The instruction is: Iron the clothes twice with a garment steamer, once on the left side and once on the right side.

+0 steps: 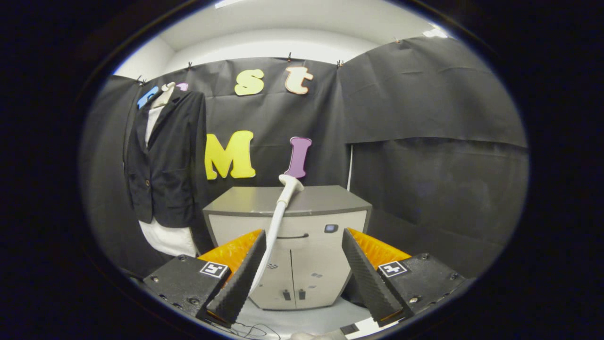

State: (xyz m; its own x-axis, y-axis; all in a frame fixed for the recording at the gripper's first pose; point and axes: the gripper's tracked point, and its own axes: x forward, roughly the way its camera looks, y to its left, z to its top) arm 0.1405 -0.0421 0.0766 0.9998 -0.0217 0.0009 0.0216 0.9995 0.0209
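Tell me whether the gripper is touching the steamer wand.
Cannot tell. In the gripper view the open gripper has the steamer wand passing close behind one finger, hiding any gap.

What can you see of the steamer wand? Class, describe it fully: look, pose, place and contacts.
The steamer wand is a slim white handle, seemingly plastic, with a wider head at the top. It stands tilted, rising in front of the grey cabinet, its head above the cabinet's top. Its lower part runs close beside the left finger of the open gripper; contact cannot be told. The other finger stands well apart from it.
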